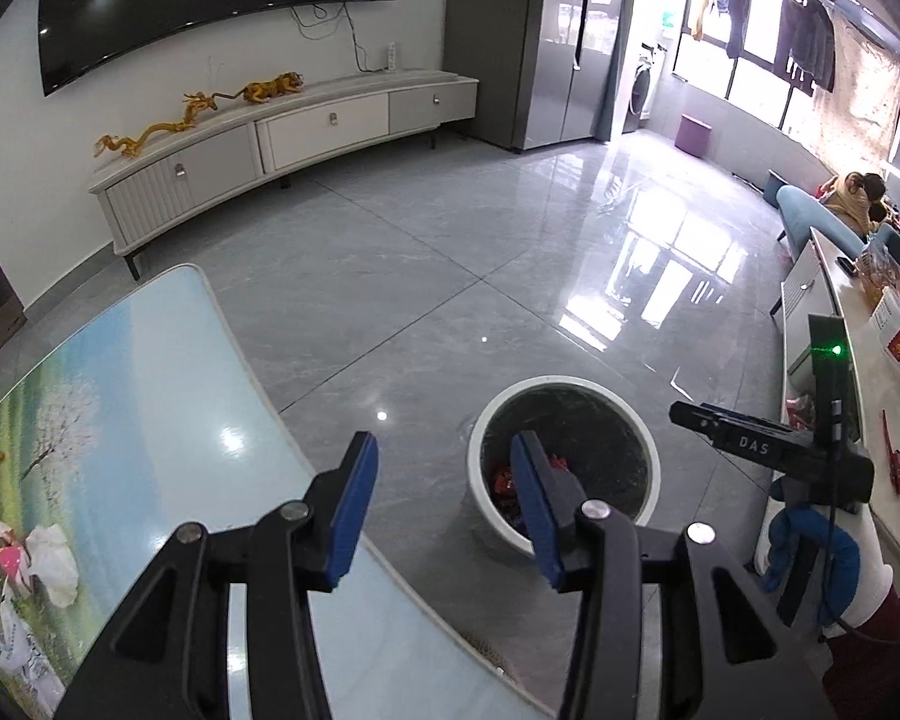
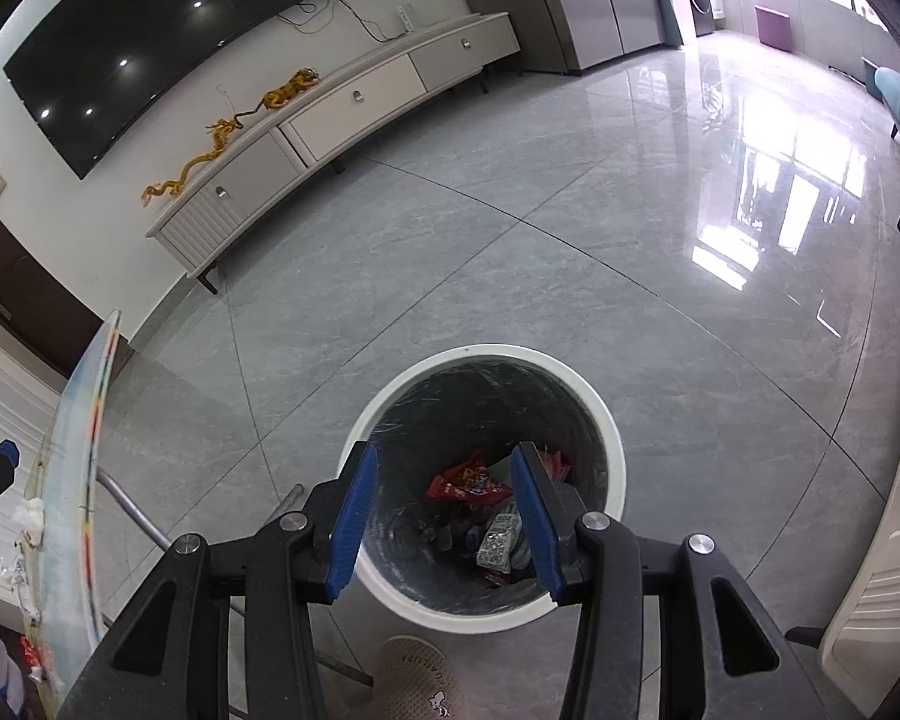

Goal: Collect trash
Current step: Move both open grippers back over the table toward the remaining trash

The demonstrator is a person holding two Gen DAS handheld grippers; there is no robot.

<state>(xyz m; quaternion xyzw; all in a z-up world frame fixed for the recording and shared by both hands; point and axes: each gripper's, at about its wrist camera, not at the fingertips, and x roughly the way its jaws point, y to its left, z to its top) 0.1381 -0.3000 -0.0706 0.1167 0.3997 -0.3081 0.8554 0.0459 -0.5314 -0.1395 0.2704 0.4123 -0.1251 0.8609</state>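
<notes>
Crinkly red wrappers (image 2: 468, 483) and a printed packet lie at the bottom of the round white bin (image 2: 612, 420), lined with glossy black film, directly beneath the right gripper (image 2: 444, 516), spread and empty. The left gripper (image 1: 444, 516), also spread, hovers by the glossy table (image 1: 168, 396) edge, where crumpled white paper (image 1: 54, 564) lies.

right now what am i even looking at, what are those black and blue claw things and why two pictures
Those are handheld grippers, one in each of a person's hands, each carrying a fisheye camera that looks along its two blue-padded fingers. One picture comes from the left gripper, the other from the right gripper. Both are open and hold nothing. The right one hangs over a white trash bin lined with a dark bag, with red wrappers and other litter inside. The left one sits above the edge of a table with a printed landscape top, where crumpled white trash lies. The left view also catches the right gripper from the side.
</notes>
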